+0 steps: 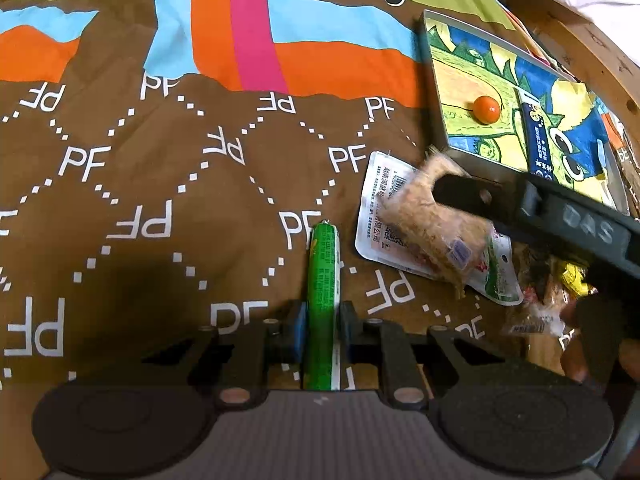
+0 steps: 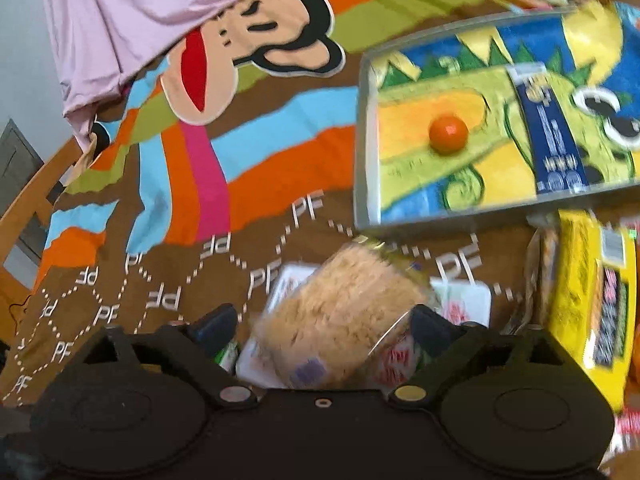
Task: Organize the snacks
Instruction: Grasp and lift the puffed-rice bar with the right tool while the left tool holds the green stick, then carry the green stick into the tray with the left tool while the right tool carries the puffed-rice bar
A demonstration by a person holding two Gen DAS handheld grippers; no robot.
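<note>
My left gripper (image 1: 323,322) is shut on a green sausage stick (image 1: 323,276) that points away along the brown cloth. My right gripper (image 2: 324,326) holds a tan fluffy snack pack (image 2: 340,320) between wide-set jaws; from the left wrist view it shows as a black finger (image 1: 472,196) against that pack (image 1: 436,220). Under the pack lies a white pouch (image 1: 380,208). A metal tray (image 2: 366,120) with a dinosaur picture holds an orange ball (image 2: 448,130) and a dark blue packet (image 2: 554,148); the tray also shows in the left wrist view (image 1: 436,80).
A patterned brown cloth (image 1: 160,184) covers the table. A yellow snack bag (image 2: 596,300) and more wrapped snacks (image 1: 552,292) lie right of the pouch. A pink cloth (image 2: 132,12) hangs at the far left. A wooden rail (image 1: 592,44) runs behind the tray.
</note>
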